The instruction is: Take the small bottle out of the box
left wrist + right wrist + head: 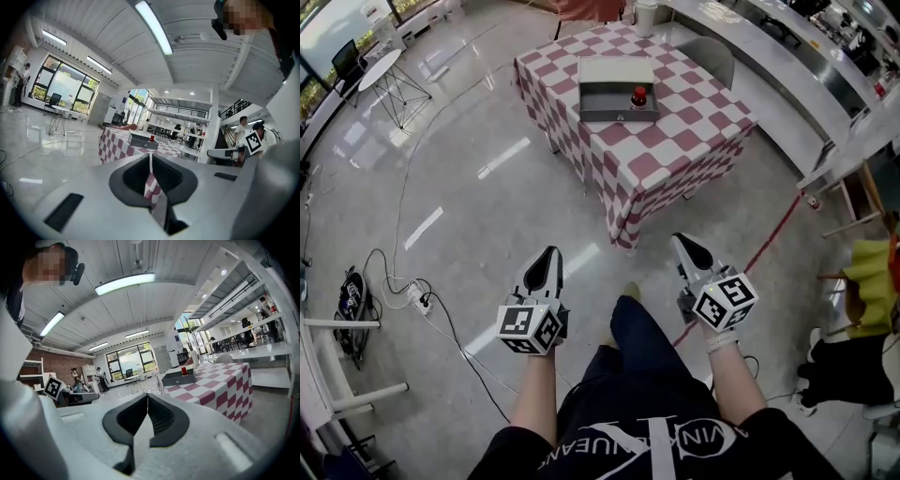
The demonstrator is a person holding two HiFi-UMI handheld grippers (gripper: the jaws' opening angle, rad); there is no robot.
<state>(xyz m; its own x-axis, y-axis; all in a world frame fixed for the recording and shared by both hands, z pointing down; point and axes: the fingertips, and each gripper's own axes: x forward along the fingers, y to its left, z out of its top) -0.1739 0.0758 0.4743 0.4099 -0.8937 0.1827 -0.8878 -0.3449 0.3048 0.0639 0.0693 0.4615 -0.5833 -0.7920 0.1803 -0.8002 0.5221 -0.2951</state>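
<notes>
The small bottle [638,96] has a red cap and stands inside an open grey box [617,114] on a table with a red-and-white checked cloth [675,141], far ahead of me. Both grippers hang over the floor well short of the table, pointing toward it. My left gripper [551,251] is shut and holds nothing. My right gripper [680,239] is also shut and empty. In the left gripper view the jaws [150,155] meet at the tips, with the box [143,143] and bottle [152,138] small beyond them. The right gripper view shows closed jaws [147,396], box [178,379] and bottle [184,371].
Cables and a power strip [417,298] lie on the glossy floor at the left. A round white table [380,70] stands far left. A grey chair [710,56] is behind the checked table. A red line [773,234] crosses the floor on the right. People stand in the distance [75,378].
</notes>
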